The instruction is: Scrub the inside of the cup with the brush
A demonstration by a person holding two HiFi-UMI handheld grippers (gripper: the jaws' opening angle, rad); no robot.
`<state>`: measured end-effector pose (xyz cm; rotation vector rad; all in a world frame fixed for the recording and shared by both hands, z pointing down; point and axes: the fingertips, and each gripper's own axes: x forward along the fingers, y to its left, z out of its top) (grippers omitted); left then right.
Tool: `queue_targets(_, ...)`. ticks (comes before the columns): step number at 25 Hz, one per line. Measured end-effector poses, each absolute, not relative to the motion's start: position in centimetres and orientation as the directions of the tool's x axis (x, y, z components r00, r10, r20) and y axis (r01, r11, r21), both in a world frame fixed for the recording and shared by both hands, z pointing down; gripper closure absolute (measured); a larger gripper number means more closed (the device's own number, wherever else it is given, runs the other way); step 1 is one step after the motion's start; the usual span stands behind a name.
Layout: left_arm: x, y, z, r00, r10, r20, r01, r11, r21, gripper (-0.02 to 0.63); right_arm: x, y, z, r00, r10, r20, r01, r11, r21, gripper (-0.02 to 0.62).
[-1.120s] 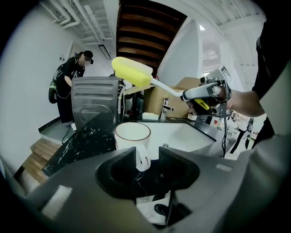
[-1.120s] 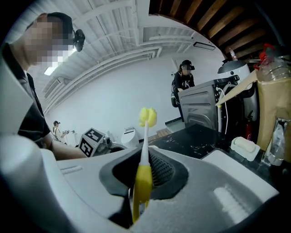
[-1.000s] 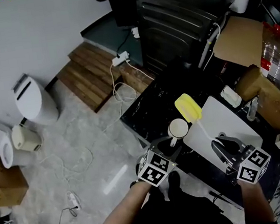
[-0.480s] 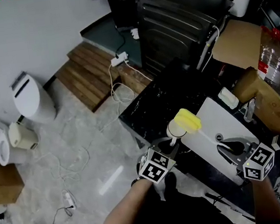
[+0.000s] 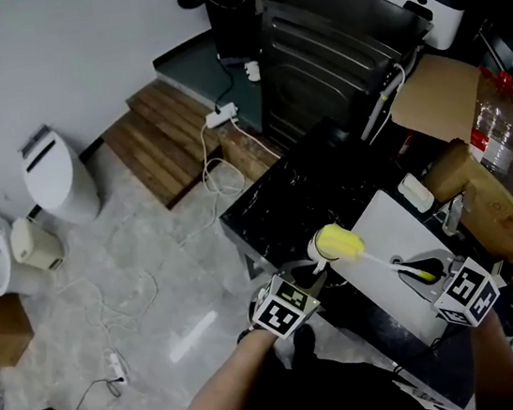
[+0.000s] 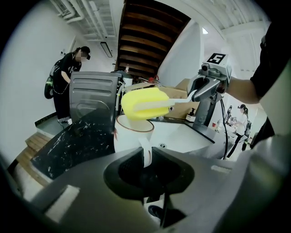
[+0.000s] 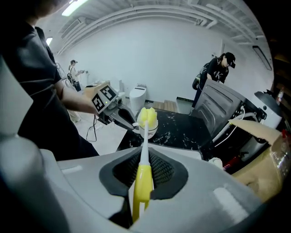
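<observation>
Down near the dark surface's (image 5: 279,196) edge, the left claw (image 6: 144,157) pinches the cup's (image 6: 129,136) handle. The right claw (image 7: 142,173), reaching across, pinches the brush (image 7: 146,119), whose yellow head covers the cup's mouth and hides its inside.

In the head view, the yellow head of the brush (image 5: 339,243) covers most of the cup (image 5: 314,250). Only a sliver of white rim shows at the head's left, and that view does not show whether the head sits inside the cup or just over it. In the left gripper view the cup's inside lies below its rim line, unseen. Its base and lower handle are hidden by the body of the left gripper (image 6: 144,159), whose jaws pinch the handle. In the right gripper view, the rear end of the brush handle runs out of sight between the jaws of the right gripper (image 7: 143,166). Far behind the cup, a person (image 6: 63,75) has a blurred face.
</observation>
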<state>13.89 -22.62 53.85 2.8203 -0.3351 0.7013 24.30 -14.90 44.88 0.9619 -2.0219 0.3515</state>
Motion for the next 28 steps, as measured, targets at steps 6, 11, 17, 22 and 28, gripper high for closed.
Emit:
queue_targets(6,13.6,-22.9,54.0,0.861,-0.164,0.482,-0.270,-0.949,0.160,0.531,25.1,-15.4,44.9,-0.239,-0.429,0.871,-0.611,0.764,0.209,0.552)
queue_targets(11,14.1,-22.6,53.8,0.860,-0.146,0.489,-0.244,-0.959,0.143,0.531,25.2,-17.2,43.8,-0.099,-0.368,0.925,-0.434,0.852,0.293,0.552)
queue_targets(17,14.6,-22.1,53.7,0.864,-0.122,0.488,-0.210,-0.969,0.130,0.528,23.9,-19.8,43.0,0.023,-0.329,0.944,-0.222,0.919,0.326,0.552)
queue_targets(22,14.0,-22.4,53.9,0.869,-0.106,0.484,-0.206,-0.966,0.158,0.522,21.1,-21.0,42.2,-0.013,-0.315,0.949,-0.132,0.941,0.310,0.552)
queue_targets(28,13.9,-22.4,54.0,0.879,-0.091,0.468,-0.192,-0.966,0.173,0.522,18.9,-21.7,42.3,-0.013,-0.285,0.958,-0.054,0.957,0.284,0.552)
